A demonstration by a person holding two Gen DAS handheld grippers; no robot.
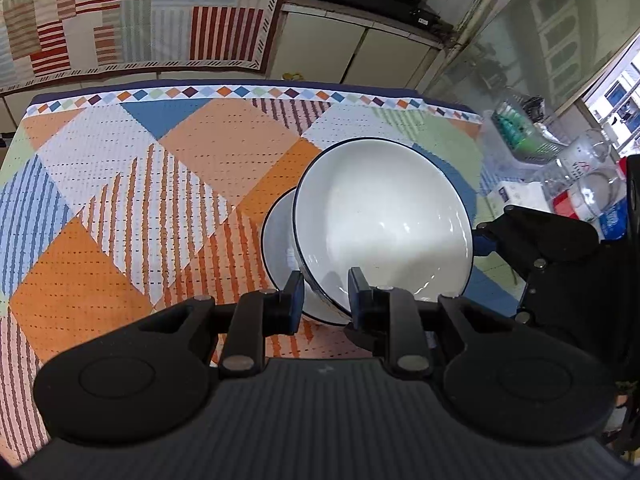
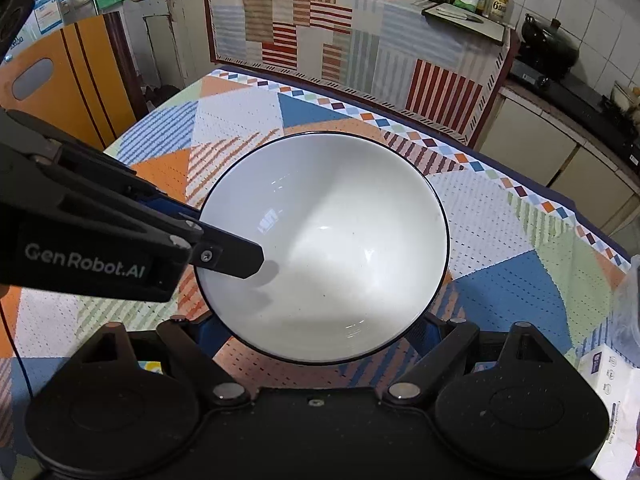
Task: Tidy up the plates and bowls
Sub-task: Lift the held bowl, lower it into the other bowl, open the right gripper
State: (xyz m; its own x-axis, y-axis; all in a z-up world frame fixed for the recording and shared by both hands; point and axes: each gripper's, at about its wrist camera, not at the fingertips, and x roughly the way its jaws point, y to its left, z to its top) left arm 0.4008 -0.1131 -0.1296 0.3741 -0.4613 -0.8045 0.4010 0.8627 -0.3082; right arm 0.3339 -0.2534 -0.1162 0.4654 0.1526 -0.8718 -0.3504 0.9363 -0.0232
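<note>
A large white bowl with a dark blue rim hangs tilted over the patterned tablecloth. My left gripper is shut on its near rim, one finger inside and one outside. A second white bowl shows just behind and under it on the left. In the right wrist view the large bowl fills the space between my right gripper's wide jaws, which close on its body. The fingertips are hidden under the bowl. In the left wrist view one blue pad lies against its outer wall. The left gripper's finger reaches over the rim from the left.
Clear plastic containers and bottles crowd the table's right side, with a tissue pack near that edge. Behind the table runs a counter draped in a striped cloth, with a stove and black pot. An orange board stands at the left.
</note>
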